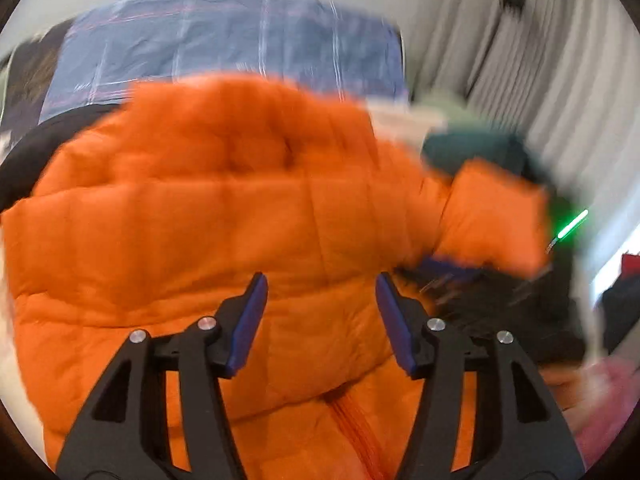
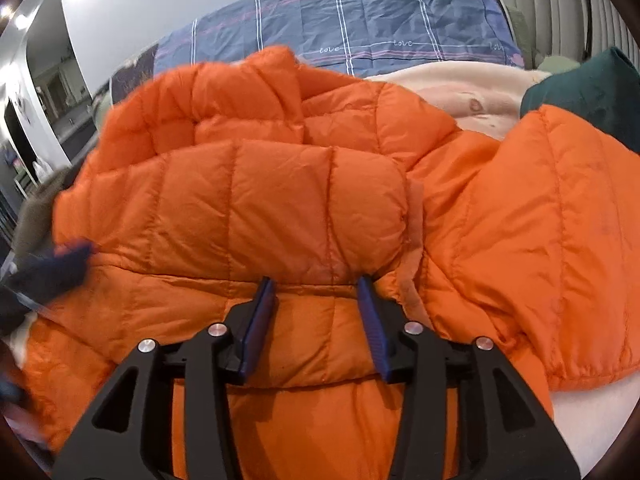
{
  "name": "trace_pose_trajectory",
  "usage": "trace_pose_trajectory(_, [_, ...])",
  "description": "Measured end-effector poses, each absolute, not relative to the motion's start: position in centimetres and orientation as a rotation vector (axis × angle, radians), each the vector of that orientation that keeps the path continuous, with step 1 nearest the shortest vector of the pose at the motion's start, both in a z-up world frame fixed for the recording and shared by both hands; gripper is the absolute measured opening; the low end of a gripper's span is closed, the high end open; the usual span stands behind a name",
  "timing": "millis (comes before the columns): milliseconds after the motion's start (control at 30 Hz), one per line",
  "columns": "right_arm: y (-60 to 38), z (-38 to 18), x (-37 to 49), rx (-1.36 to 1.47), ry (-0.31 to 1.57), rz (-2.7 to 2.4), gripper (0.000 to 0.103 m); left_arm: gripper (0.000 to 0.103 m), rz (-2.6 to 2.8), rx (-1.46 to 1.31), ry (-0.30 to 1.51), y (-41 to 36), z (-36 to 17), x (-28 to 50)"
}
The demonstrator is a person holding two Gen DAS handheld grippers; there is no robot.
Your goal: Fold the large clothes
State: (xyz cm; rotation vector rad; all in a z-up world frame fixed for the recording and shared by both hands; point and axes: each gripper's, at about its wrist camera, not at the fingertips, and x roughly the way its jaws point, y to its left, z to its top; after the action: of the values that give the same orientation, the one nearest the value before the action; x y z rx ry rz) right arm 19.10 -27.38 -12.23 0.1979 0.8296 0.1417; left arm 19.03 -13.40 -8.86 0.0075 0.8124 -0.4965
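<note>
Black gripper frames with blue pads sit closest in both wrist views.

Item one: orange puffer jacket (image 2: 320,208), quilted, spread on a bed with one panel already doubled over its body. All places below are given from this jacket.

Item two: right gripper (image 2: 316,284), directly above the folded panel's near edge, jaws partly apart. A bulge of quilting rises between the pads, but the pads do not appear to press it, so nothing reads as held.

Item three: left gripper (image 1: 320,280), over the jacket's front just short of the zip (image 1: 352,428), jaws standing wider, bare air between them. That view is blurred.

Item four: loose sleeve (image 2: 540,240), running out to the right of the jacket's body, its long axis slanting away from the right gripper towards the dark green cushion (image 2: 580,84).

Item five: blue checked sheet (image 2: 360,24), beyond the jacket; cream blanket (image 2: 460,92), beyond it and to the right.

Judgement: the sleeve lies nearer the right gripper and looks the next part to bring across.
</note>
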Motion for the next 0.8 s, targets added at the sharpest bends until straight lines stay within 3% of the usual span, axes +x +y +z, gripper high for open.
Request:
trace_pose_trajectory(67, [-29.8, -10.7, 17.4, 0.296, 0.794, 0.146, 0.046, 0.058, -0.466, 0.066, 0.846, -14.5, -11.7, 19.4])
trace_pose_trajectory(133, [-33.3, -8.8, 15.1, 0.368, 0.726, 0.109, 0.059, 0.058, -0.470, 0.059, 0.837, -14.3, -11.6, 19.4])
trace_pose_trajectory(233, [-41.4, -6.8, 11.5, 0.463, 0.630, -0.040, 0.061, 0.060, -0.489, 0.031, 0.838, -14.0, -11.7, 19.6])
trace_pose_trajectory(333, [-51.6, -7.1, 6.7, 0.730, 0.573, -0.268, 0.061, 0.065, -0.502, 0.029, 0.834, -13.8, -11.8, 19.6])
trace_pose_trajectory(467, [-60.7, -9.6, -3.1, 1.156, 0.277, -0.569, 0.067, 0.071, -0.518, 0.029, 0.830, -14.0, -12.1, 19.4])
trace_pose_trajectory(633, [-65.1, -13.4, -3.3, 1.357, 0.261, -0.505, 0.067, 0.072, -0.527, 0.014, 0.827, -14.3, -12.1, 19.2])
trace_pose_trajectory(767, [-65.6, -13.2, -2.1, 1.348, 0.197, -0.550, 0.066, 0.073, -0.541, -0.026, 0.822, -13.3, -12.1, 19.0])
trace_pose_trajectory(800, [-65.6, -12.9, -1.6, 1.349, 0.191, -0.539, 0.057, 0.073, -0.547, -0.042, 0.821, -13.0, -12.1, 19.0])
